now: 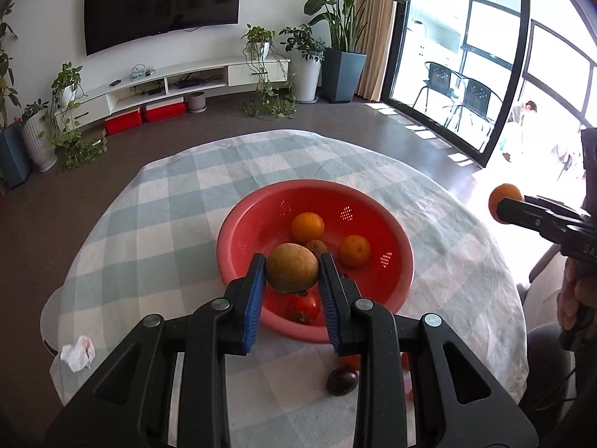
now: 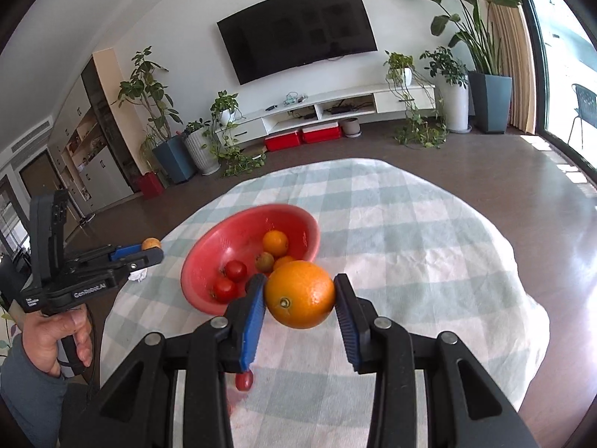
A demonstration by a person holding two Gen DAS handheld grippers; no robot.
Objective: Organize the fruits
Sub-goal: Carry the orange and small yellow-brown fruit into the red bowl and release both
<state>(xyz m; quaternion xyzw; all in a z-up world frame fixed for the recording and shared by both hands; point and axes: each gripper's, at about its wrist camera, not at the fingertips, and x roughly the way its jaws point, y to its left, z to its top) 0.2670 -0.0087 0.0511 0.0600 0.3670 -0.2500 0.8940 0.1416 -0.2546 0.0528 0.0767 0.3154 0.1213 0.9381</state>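
Both grippers carry fruit above the table, near the red bowl.

The brownish fruit [image 1: 293, 267] sits clamped in the left gripper [image 1: 293, 272] at frame centre, over the red bowl [image 1: 242, 224]; the orange [image 2: 300, 294] is pinched in the right gripper [image 2: 300, 298], just right of the bowl's rim. Probably both are headed into the bowl, whose middle has room. The checked cloth [image 2: 410, 242] lies open at right; a dark fruit [image 1: 342, 381] lies near its lower edge.

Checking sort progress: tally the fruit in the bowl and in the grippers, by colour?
Oranges: 3, two in bowl, one in right gripper
Red fruit: 2, in bowl
Brown fruit: 2, one in bowl, one in left gripper
Total: 7
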